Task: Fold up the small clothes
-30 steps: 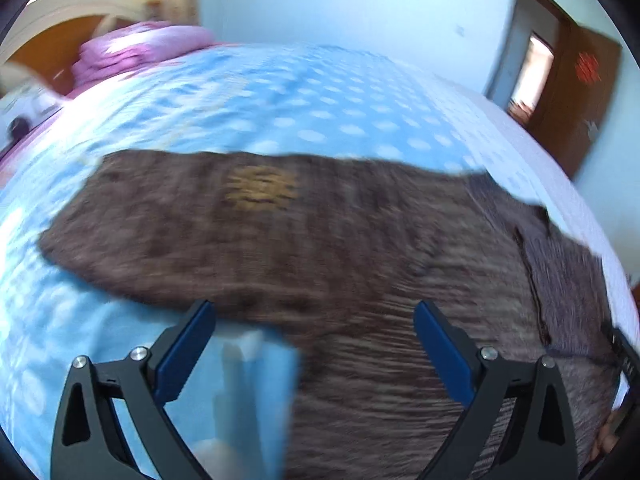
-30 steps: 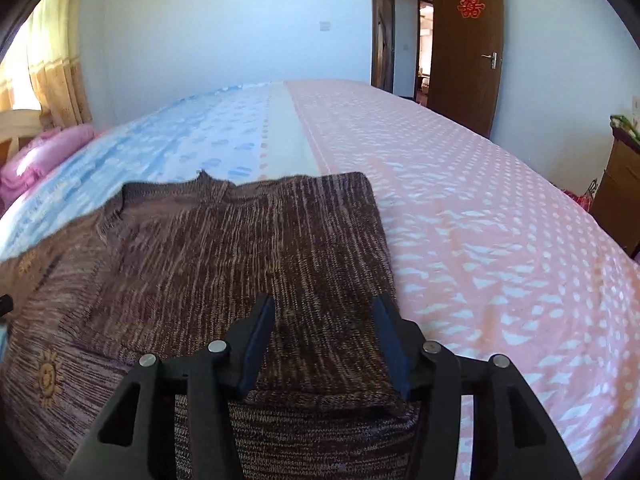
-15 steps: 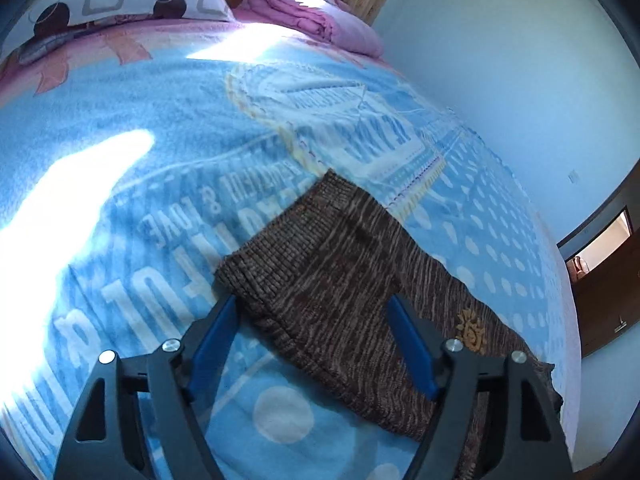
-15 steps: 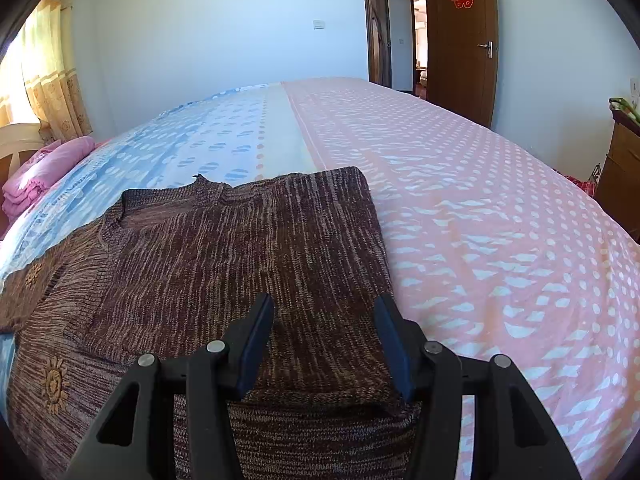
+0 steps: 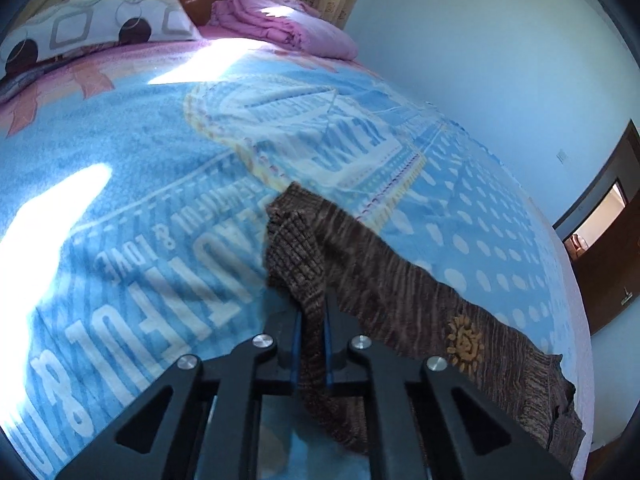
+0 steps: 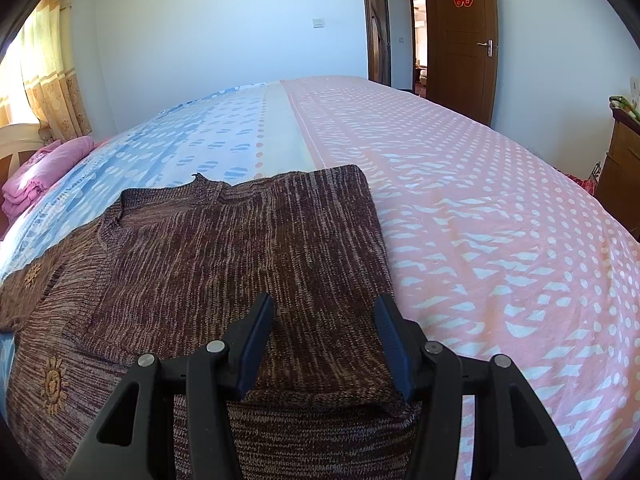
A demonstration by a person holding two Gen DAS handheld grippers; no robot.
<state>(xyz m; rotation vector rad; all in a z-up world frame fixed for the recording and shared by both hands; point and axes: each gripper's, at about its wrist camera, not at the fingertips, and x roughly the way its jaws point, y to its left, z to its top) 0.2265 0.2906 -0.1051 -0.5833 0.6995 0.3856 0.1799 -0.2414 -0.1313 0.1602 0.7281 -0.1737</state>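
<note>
A brown knitted sweater (image 6: 224, 264) with small orange sun motifs lies on the bed; its right side is folded over the body. In the left wrist view its left sleeve (image 5: 400, 280) stretches across the blue blanket. My left gripper (image 5: 311, 320) is shut on the sleeve's ribbed cuff (image 5: 296, 252), which is lifted and bunched above the jaws. My right gripper (image 6: 324, 312) is open, its jaws hovering just above the folded right part of the sweater near its lower edge, holding nothing.
The bed has a blue printed blanket (image 5: 140, 208) and a pink dotted half (image 6: 480, 216). A patterned pillow (image 5: 96, 28) and a folded pink quilt (image 5: 288, 20) lie at the headboard. An open brown door (image 6: 464, 36) and a wooden cabinet (image 6: 620, 156) stand beyond.
My left gripper has closed on the sleeve cuff and raised it off the blanket. My right gripper has stayed open over the folded side, barely moving.
</note>
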